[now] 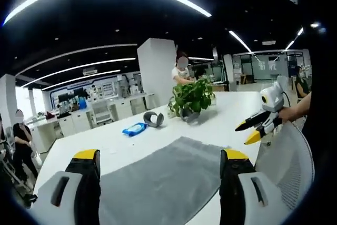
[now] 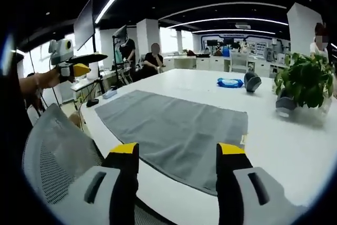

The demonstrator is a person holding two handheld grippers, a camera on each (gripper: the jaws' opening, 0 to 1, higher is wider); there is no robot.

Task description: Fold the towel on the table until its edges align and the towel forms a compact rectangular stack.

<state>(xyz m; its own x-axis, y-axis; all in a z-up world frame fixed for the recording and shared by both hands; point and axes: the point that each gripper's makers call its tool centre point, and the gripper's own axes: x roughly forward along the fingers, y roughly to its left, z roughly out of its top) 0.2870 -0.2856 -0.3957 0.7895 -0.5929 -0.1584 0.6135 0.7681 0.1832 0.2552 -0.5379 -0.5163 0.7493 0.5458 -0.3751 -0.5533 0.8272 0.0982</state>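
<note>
- white table [image 2: 295, 146]; grey towel [image 2: 179, 130] lies flat, unfolded on it, all corners visible in the right gripper view; near end cut off in the left gripper view
- potted plant [image 1: 192, 98], blue pack [image 1: 134, 128] beyond towel
- left gripper [image 1: 159, 169] jaws wide, empty; right gripper [image 2: 177, 162] jaws wide, empty

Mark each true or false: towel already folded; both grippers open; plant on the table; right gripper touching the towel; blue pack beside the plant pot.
1. The towel is already folded. False: it lies flat, spread out.
2. Both grippers are open. True: left gripper and right gripper hold nothing.
3. A plant stands on the table. True.
4. The right gripper touches the towel. False: it hovers clear.
5. A blue pack lies on the table. True.
</note>
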